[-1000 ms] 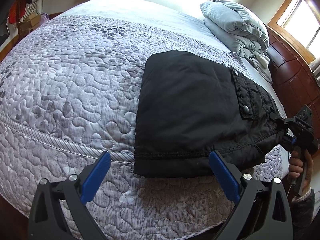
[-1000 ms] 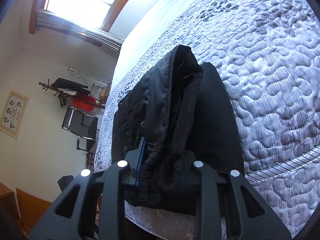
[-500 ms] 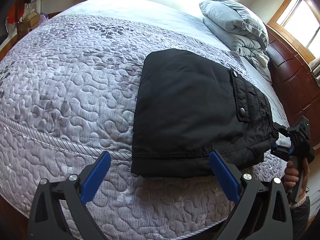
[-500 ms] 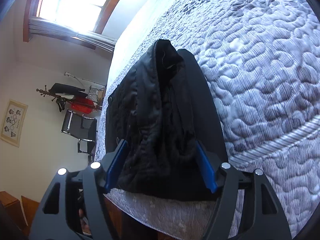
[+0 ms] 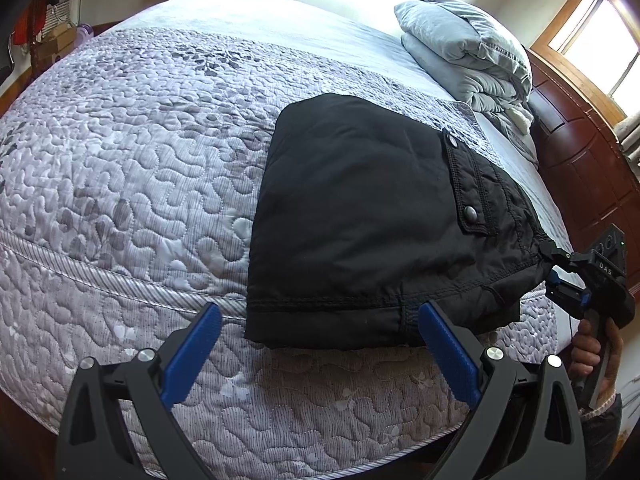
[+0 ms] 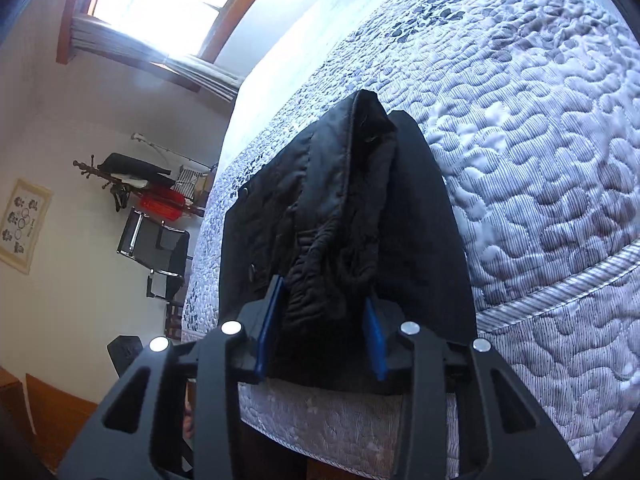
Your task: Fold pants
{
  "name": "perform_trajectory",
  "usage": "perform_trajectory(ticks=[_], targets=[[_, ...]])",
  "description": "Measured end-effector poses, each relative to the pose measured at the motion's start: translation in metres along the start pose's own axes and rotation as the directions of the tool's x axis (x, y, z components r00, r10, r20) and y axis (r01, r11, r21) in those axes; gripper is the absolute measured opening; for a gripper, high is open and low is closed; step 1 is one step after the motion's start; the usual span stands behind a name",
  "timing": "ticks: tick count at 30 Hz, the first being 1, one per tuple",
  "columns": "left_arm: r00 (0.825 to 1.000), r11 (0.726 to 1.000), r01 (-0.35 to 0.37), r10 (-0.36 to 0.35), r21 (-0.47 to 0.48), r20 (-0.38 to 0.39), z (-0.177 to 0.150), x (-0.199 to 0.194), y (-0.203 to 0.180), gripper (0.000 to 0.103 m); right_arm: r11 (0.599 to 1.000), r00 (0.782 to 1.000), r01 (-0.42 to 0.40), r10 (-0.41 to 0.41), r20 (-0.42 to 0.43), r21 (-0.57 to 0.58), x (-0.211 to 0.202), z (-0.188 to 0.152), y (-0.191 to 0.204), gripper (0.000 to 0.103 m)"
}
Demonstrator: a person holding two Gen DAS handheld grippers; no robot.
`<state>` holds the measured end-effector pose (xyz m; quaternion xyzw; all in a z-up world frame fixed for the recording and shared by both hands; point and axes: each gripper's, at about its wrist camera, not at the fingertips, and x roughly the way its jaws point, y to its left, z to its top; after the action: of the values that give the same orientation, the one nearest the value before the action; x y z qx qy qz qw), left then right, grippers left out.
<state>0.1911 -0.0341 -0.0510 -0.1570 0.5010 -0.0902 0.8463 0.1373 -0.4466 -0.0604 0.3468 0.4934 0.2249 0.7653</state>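
The black pants [image 5: 360, 216] lie folded into a thick rectangle near the bed's front edge, a snap-button pocket flap on top. My left gripper [image 5: 320, 348] is open and empty, just in front of the pants' near hem. My right gripper [image 6: 322, 328] is at the waistband end; its blue pads [image 6: 270, 328] press on the bunched waistband [image 6: 332, 240], which fills the gap between them. The right gripper also shows in the left wrist view [image 5: 568, 272], at the pants' right corner.
The bed carries a grey quilted cover [image 5: 120, 160]. A folded grey duvet [image 5: 468, 48] lies at the head end by a dark wooden headboard [image 5: 580, 152]. A chair [image 6: 156, 244] and coat rack [image 6: 132, 176] stand beyond the bed.
The right gripper opened off the waistband half a second ago and has now closed in on it again. The left gripper has stayed open and almost still.
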Motion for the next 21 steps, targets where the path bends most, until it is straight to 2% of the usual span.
perform_trajectory(ticks=[4,8,15,17,19,21], targets=[[1.000,1.000,-0.005,0.005,0.008,-0.002,-0.001,0.000,-0.001,0.099,0.999,0.999,0.029,-0.028,-0.027,0.042,0.005,-0.006,-0.017,0.036],[1.000,1.000,0.000,0.000,-0.005,-0.007,-0.001,0.001,0.001,0.099,0.995,0.999,0.015,-0.012,-0.035,0.094,0.013,-0.017,-0.035,0.037],[1.000,1.000,-0.004,0.005,-0.015,0.008,0.004,-0.006,0.005,0.099,0.998,0.999,0.014,-0.012,-0.030,0.064,0.006,-0.016,-0.023,0.043],[1.000,1.000,-0.001,0.001,-0.018,0.026,0.007,-0.013,0.003,0.099,0.998,0.999,0.024,-0.022,-0.027,0.052,0.000,-0.015,-0.021,0.049],[0.998,1.000,-0.011,0.011,-0.001,0.058,0.010,-0.023,-0.003,0.099,0.999,1.000,0.017,-0.016,-0.021,0.051,-0.005,-0.018,-0.020,0.069],[0.996,0.999,-0.015,0.012,0.030,0.089,0.012,-0.033,-0.012,0.099,0.998,1.000,0.015,-0.015,-0.016,0.053,-0.007,-0.019,-0.020,0.069]])
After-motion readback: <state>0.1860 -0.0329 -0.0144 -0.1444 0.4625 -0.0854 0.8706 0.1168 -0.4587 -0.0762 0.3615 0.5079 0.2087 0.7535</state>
